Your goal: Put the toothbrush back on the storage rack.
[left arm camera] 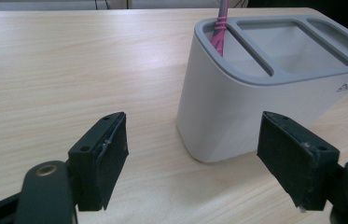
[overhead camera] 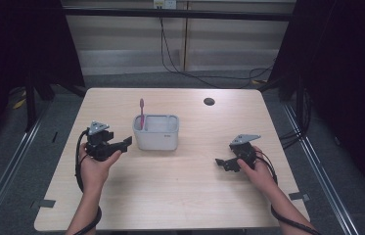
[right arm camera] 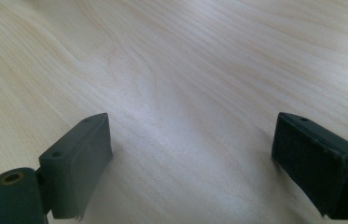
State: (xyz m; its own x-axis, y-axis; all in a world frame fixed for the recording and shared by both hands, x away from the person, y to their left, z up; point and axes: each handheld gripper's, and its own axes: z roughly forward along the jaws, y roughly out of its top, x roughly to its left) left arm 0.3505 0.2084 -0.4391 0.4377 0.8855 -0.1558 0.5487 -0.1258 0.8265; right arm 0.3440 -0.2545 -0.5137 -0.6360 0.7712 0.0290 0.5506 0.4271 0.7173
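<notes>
Toward the near edge of the wooden table (overhead camera: 170, 196), the right gripper (overhead camera: 225, 163) rests with jaws spread over bare wood. The left gripper (overhead camera: 124, 144), jaws likewise spread, points at the grey holder (overhead camera: 156, 133) just beside it. The left gripper view reveals three compartments, the pink toothbrush (left arm camera: 219, 28) upright in the end one. Cables (overhead camera: 190, 68) trail across the floor beyond.

Worktop (overhead camera: 180, 181): pale wood grain, dark round hole (overhead camera: 209, 102) near the far edge.
On it: grey holder (overhead camera: 156, 134), just beyond the left fingers (left arm camera: 101, 158).
</notes>
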